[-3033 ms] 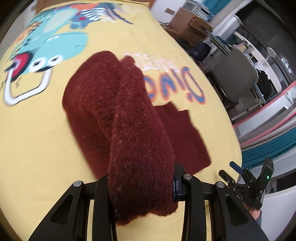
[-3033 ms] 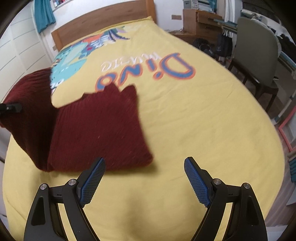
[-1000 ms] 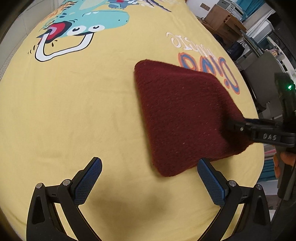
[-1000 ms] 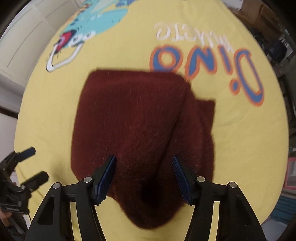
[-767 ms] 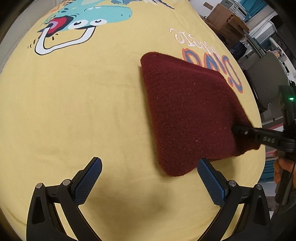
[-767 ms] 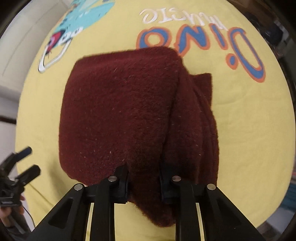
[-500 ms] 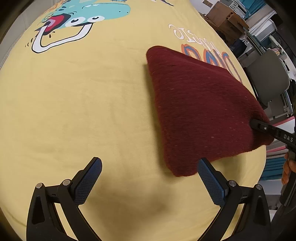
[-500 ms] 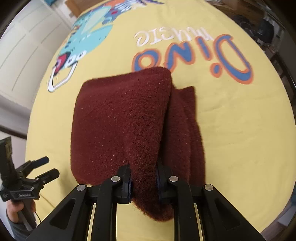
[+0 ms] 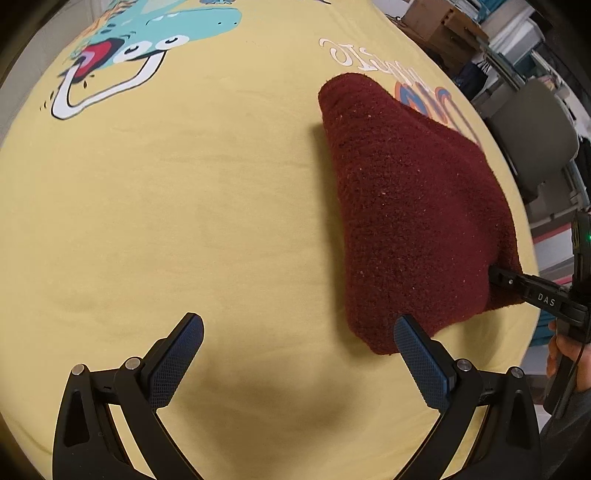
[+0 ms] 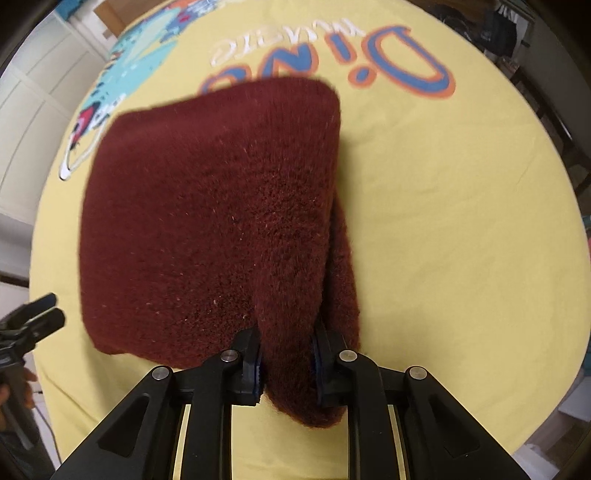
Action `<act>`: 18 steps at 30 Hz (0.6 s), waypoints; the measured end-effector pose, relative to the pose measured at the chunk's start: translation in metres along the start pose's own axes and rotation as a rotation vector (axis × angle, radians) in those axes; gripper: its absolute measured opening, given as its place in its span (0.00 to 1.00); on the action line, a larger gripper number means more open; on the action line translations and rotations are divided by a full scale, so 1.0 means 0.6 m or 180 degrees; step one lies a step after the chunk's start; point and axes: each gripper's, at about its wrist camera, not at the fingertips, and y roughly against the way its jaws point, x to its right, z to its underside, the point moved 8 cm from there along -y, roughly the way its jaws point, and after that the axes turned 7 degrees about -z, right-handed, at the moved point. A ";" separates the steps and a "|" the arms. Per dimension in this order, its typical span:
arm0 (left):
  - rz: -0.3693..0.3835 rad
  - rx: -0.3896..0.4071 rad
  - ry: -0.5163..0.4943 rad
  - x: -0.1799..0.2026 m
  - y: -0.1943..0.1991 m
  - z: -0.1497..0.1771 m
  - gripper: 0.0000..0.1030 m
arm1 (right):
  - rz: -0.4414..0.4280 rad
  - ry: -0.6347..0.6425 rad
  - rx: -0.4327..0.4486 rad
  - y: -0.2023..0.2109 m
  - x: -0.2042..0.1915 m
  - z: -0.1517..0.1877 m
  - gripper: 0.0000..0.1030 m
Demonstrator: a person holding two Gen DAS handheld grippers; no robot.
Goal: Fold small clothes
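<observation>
bed cover (image 9: 184, 221): yellow sheet filling both views, printed with a teal cartoon dinosaur (image 9: 155, 33) and the word "dino" in blue and orange letters (image 10: 399, 62), read upside down from the grippers' side.
maroon garment (image 10: 207, 206): thick fuzzy knit, folded over on itself, lying on the yellow cover near its right edge in the left wrist view; its far edge overlaps the lettering. the near corner is lifted off the cover, so the cloth slopes up toward the right gripper. a second layer shows along its right side in the right wrist view.
chair (image 9: 532, 133): grey padded seat back beyond the cover's right edge; the clutter behind it is too small to name.
left gripper (image 9: 295, 343): jaws spread wide with nothing between them, hovering above bare yellow cover; its right blue pad (image 9: 421, 354) sits just beside the garment's near corner, though whether it touches is hard to judge in this view.
right gripper (image 10: 286, 358): clamped on a bunched fold at the garment's near edge, with cloth filling the gap between the pads; the jaws are easing open slightly around that fold.
person's hand (image 9: 565, 354): fingers visible at the right edge, wrapped around the right gripper's handle.
</observation>
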 end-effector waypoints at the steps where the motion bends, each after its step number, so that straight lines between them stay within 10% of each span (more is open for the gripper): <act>1: -0.0010 -0.0005 -0.0009 -0.003 0.001 0.002 0.99 | 0.0028 -0.0017 0.0007 -0.005 0.000 0.001 0.22; 5: -0.0023 -0.0008 0.0055 -0.016 0.002 0.005 0.99 | 0.0189 0.0058 0.0026 -0.001 -0.003 0.000 0.37; 9: -0.0005 -0.0011 0.0087 -0.019 0.000 0.006 0.99 | 0.0386 0.0117 0.0047 0.010 0.002 -0.003 0.73; 18: -0.0012 0.0062 0.0064 0.003 0.011 -0.020 0.99 | 0.0270 0.0070 -0.0001 0.004 0.021 0.015 0.79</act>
